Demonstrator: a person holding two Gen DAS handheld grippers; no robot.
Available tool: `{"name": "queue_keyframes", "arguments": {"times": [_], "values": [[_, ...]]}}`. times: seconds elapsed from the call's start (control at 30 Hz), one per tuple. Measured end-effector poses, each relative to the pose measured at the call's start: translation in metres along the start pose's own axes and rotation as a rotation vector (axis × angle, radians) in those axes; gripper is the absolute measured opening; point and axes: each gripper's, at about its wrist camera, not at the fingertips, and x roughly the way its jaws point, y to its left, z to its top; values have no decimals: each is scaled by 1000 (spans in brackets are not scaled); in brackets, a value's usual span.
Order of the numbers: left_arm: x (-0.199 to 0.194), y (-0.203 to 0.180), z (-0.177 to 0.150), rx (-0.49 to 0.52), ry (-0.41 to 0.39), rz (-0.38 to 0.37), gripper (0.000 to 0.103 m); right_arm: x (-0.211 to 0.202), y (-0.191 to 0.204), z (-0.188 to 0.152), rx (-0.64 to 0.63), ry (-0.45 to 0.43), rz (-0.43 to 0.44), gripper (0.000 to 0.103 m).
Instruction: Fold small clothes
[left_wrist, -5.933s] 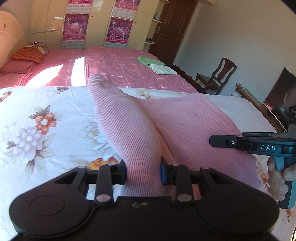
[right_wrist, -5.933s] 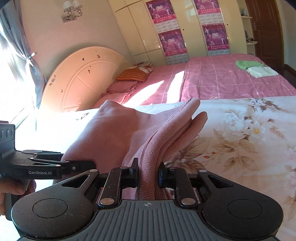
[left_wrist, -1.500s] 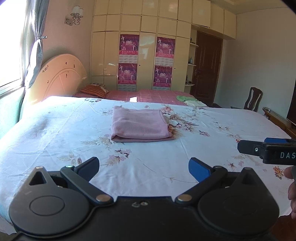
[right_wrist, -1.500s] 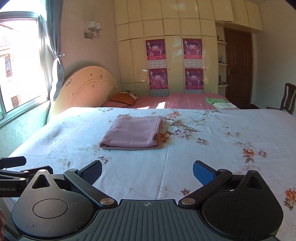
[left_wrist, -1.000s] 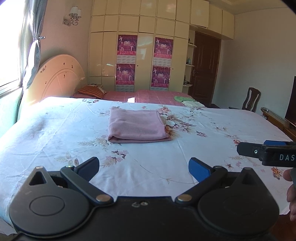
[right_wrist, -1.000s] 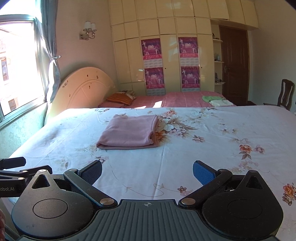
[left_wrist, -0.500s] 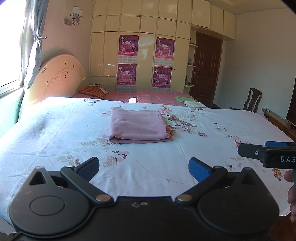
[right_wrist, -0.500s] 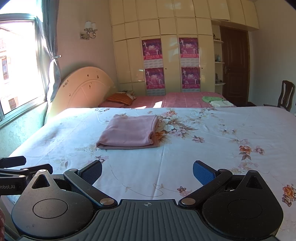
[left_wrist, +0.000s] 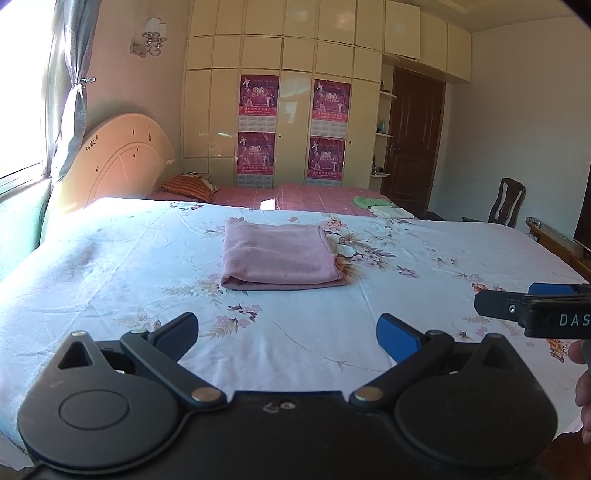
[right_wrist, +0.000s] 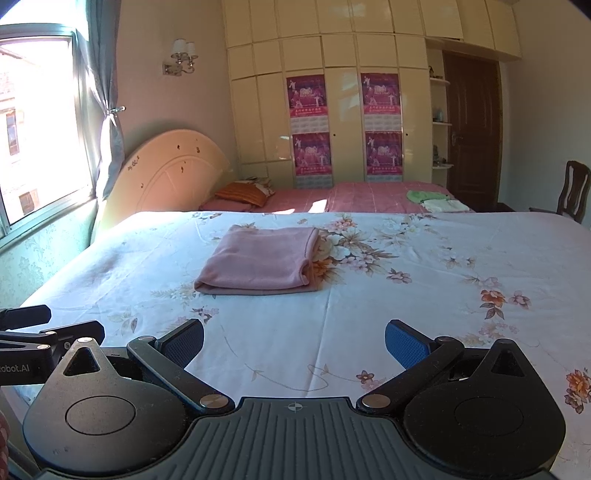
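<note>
A pink garment (left_wrist: 279, 256) lies folded into a neat rectangle on the floral bedsheet (left_wrist: 110, 258); it also shows in the right wrist view (right_wrist: 260, 260). My left gripper (left_wrist: 288, 336) is open and empty, held back near the bed's front edge, well short of the garment. My right gripper (right_wrist: 295, 345) is open and empty too, at about the same distance. The right gripper's side shows at the right edge of the left wrist view (left_wrist: 535, 310), and the left gripper's side at the left edge of the right wrist view (right_wrist: 37, 343).
Behind this bed stands a second bed with a pink cover (left_wrist: 317, 194) holding a green and a white folded cloth (left_wrist: 380, 206). A headboard (left_wrist: 118, 158) and window are on the left. A wooden chair (left_wrist: 508, 201) and a dark door (left_wrist: 415, 147) are at the right.
About six seconds ago both grippers were shut on the pink garment. Now both are open and pulled back, and the garment lies folded. Over the last second only slight camera drift.
</note>
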Motion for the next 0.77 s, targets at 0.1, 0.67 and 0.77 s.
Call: {"name": "queue_keyframes", "arguments": {"times": [0.1, 0.67, 0.77], "values": [[0, 0, 1, 2, -3, 1, 103, 1, -1, 0, 0, 0, 1, 103], [-6, -2, 1, -6, -55, -26, 102, 2, -2, -1, -9, 2, 8, 103], [-7, -2, 3, -9, -57, -32, 102, 2, -2, -1, -10, 2, 11, 103]]}}
